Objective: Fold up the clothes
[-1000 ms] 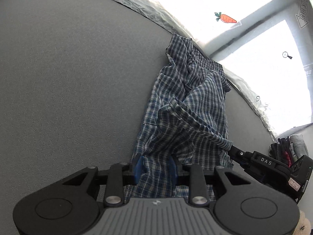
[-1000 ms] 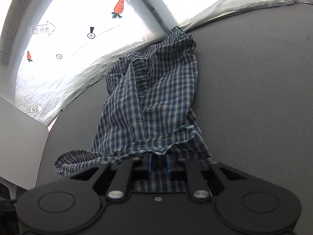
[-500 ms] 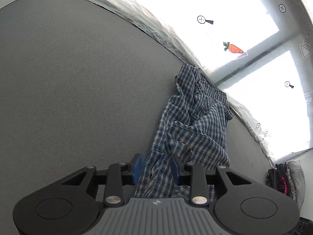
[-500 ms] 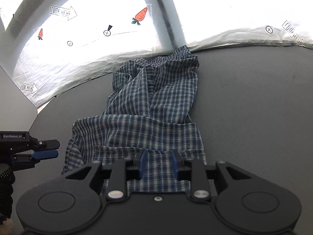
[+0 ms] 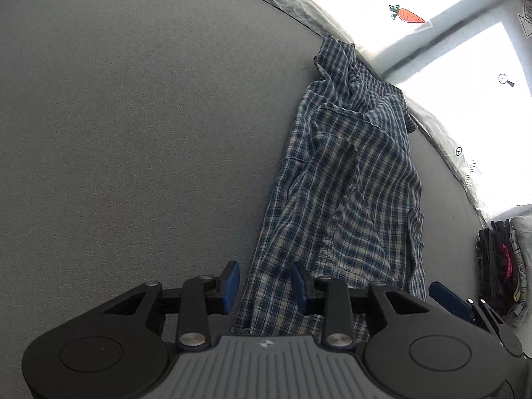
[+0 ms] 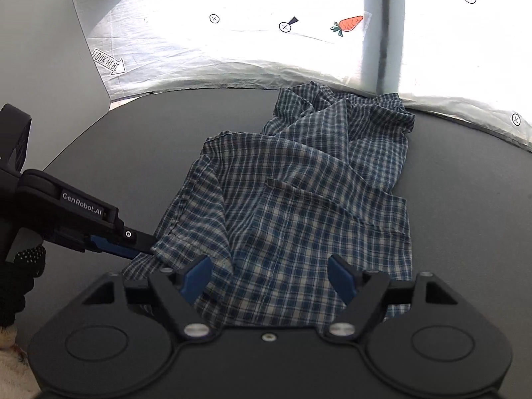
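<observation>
Released since a second ago, the shirt (image 5: pixel 349 179) lies flat on the tabletop (image 5: pixel 133 116) far right; the left gripper (image 5: pixel 264 282) stands slightly apart over its near hem. Right view: right gripper (image 6: pixel 269 277) fingers have just spread wide, empty. Soft, limp cloth; pinch hem corners.

Readable lettering and signs

"GenRobot.AI" in white on the left gripper (image 6: pixel 139 247) body at 9 o'clock; mirrored "LOOK HERE" arrow (image 6: pixel 108 63) at 10 o'clock and carrot pictures (image 6: pixel 347 24) on the white sheet (image 6: pixel 232 53).
</observation>
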{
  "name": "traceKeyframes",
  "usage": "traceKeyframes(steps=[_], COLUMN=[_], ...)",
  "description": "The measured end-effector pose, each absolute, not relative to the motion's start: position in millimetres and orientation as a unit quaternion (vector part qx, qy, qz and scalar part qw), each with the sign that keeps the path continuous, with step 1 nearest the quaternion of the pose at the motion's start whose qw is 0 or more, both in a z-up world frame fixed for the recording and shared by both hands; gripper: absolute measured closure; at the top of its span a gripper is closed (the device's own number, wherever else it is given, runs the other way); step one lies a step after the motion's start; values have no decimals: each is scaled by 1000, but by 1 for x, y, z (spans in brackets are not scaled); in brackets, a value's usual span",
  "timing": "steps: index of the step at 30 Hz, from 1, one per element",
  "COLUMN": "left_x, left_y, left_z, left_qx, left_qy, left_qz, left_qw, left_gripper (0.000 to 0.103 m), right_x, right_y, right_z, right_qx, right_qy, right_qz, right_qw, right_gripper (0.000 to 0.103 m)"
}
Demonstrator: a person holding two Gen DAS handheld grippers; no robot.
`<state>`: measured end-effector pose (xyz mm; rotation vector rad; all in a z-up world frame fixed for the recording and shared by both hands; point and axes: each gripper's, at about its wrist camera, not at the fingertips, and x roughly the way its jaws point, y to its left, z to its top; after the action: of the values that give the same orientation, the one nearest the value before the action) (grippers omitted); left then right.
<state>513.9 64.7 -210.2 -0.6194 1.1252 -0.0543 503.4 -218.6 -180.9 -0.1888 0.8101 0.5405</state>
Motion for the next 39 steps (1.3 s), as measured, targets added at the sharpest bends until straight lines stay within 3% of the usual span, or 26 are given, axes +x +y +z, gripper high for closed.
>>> traceKeyframes(steps=[7,14,18,29,33,39], left_x=[511,513,516,505,485,459], left_y=[69,72,72,73,72,81], left_z=[-210,-213,-212,-205,-200,-199], left_qx=[-295,-308,-303,-291,-287,-351], left_qy=[522,518,516,517,521,511], left_qz=[-23,-13,-12,-7,-4,-5], left_qw=[800,798,801,805,804,785], left_gripper=[66,66,65,65,59,59], right_x=[491,517,541,544,531,504], right_y=[-177,-190,-213,-284,-314,-368], right_z=[-200,-191,-187,-182,-180,-208], right_qx=[-242,-236,-157,126,191,398], right_qy=[368,330,353,381,369,388], right_qz=[263,182,149,116,69,42], right_qw=[859,896,910,909,907,831], right_gripper=[14,14,8,7,6,5])
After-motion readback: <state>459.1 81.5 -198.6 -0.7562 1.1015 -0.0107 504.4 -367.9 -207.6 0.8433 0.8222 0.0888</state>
